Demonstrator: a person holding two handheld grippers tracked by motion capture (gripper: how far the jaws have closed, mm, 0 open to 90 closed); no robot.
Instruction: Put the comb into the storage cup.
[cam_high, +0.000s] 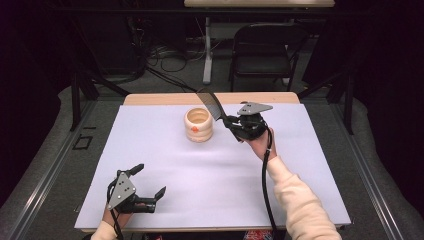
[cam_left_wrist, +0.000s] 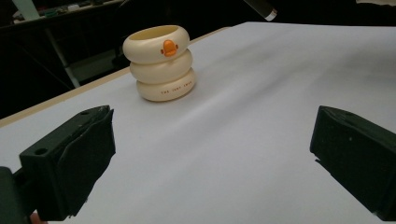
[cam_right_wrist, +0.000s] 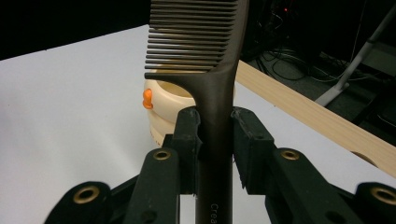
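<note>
A cream ribbed cup with an orange duck mark stands on the white sheet toward the back middle; it also shows in the left gripper view and behind the comb in the right gripper view. My right gripper is shut on the handle of a dark comb, held just right of the cup with its teeth end raised over the cup's right rim. My left gripper rests open near the front left of the sheet, nothing between its jaws.
The white sheet covers a wooden table whose far edge is bare. A black folding chair and cables stand on the floor beyond the table. Dark drapes hang on both sides.
</note>
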